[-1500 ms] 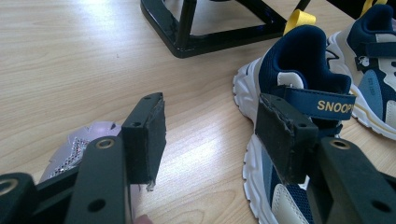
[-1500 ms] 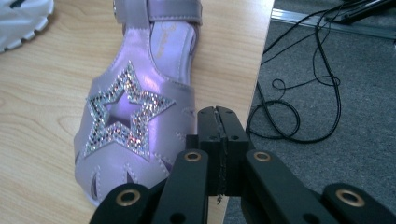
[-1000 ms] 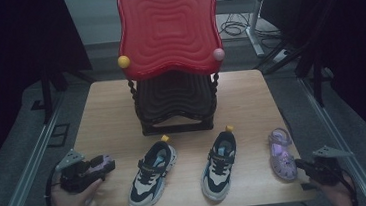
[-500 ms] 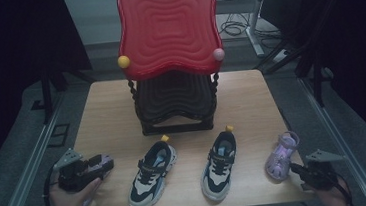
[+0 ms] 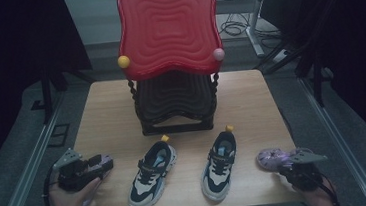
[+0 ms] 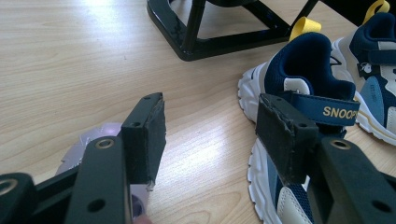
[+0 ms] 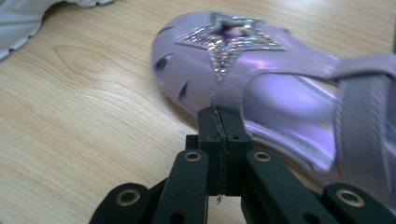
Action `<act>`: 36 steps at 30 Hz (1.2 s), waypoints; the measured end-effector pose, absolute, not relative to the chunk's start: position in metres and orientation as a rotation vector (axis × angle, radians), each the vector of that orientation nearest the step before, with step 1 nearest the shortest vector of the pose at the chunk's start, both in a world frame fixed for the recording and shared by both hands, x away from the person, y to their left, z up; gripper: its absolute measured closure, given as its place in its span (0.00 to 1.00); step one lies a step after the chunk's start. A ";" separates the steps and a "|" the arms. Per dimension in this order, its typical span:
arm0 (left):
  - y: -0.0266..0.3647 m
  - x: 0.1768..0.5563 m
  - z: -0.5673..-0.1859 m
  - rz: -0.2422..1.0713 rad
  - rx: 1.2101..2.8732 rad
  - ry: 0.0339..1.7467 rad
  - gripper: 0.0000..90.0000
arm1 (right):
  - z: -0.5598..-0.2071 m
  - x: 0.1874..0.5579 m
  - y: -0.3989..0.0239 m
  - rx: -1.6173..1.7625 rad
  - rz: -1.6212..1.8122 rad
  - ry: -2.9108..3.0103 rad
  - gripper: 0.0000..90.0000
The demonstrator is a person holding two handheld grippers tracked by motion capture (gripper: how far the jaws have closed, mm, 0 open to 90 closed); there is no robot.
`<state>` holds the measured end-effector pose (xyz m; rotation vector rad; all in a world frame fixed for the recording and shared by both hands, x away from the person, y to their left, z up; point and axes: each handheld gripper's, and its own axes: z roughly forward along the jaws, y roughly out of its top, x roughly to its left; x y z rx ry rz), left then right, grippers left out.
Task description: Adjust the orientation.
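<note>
Since a second ago the lilac glittery sandal (image 5: 272, 158) swings round on the pale wooden tabletop (image 5: 251, 97) — from lying lengthwise near the right edge to lying crosswise, toe toward the pair of navy-and-cream sneakers (image 5: 153, 174). Right hand-held gripper (image 7: 219, 122) has its jaws pressed fully together, tips touching the sandal's side, nothing visibly between them. Left hand-held gripper (image 6: 210, 135) rests at the tabletop's left front corner, jaws wide apart and empty, with a second lilac sandal (image 6: 86, 144) just beneath it — beside the left sneaker. Behind stands a black stool (image 5: 173, 104) carrying a red wavy tray (image 5: 167, 29).
</note>
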<state>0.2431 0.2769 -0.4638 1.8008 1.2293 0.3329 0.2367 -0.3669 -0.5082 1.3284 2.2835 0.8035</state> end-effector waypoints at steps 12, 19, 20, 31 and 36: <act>0.280 0.243 -0.464 0.332 1.798 1.233 0.47 | -0.513 0.255 -0.329 1.305 0.669 2.274 0.99; 0.281 0.242 -0.463 0.334 1.791 1.236 0.47 | -0.512 0.264 -0.319 1.333 0.660 2.231 0.99; 0.282 0.242 -0.463 0.335 1.789 1.239 0.47 | -0.511 0.265 -0.318 1.339 0.651 2.220 0.99; 0.280 0.242 -0.463 0.336 1.799 1.240 0.47 | -0.511 0.276 -0.308 1.384 0.656 2.174 0.99; 0.280 0.241 -0.462 0.340 1.800 1.236 0.47 | -0.511 0.273 -0.307 1.380 0.687 2.179 0.98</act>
